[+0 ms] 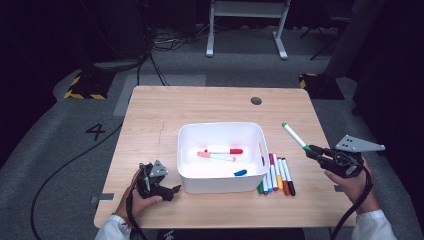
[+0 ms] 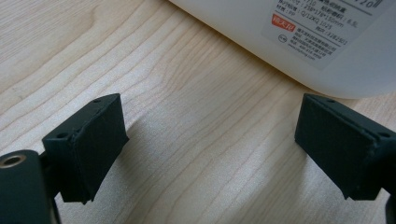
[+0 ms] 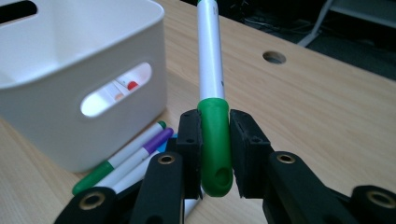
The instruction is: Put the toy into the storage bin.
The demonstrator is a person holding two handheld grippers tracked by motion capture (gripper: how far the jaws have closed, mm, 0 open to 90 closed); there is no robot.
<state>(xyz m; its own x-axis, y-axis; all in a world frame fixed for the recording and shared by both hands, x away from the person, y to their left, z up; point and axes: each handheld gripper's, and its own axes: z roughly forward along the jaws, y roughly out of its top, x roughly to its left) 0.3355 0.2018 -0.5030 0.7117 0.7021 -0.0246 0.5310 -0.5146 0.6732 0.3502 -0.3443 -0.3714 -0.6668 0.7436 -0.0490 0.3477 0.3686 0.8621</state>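
Note:
My right gripper is shut on a green-capped white marker, held in the air to the right of the white bin. The marker points up and left, toward the bin. Inside the bin lie a red marker, an orange one and a blue one. Several more markers lie in a row on the table beside the bin's right wall. My left gripper rests open on the table by the bin's front left corner, nothing between its jaws.
The wooden table has a round cable hole at its back. A label shows on the bin's wall close to the left gripper. Bare wood lies left of the bin and behind it.

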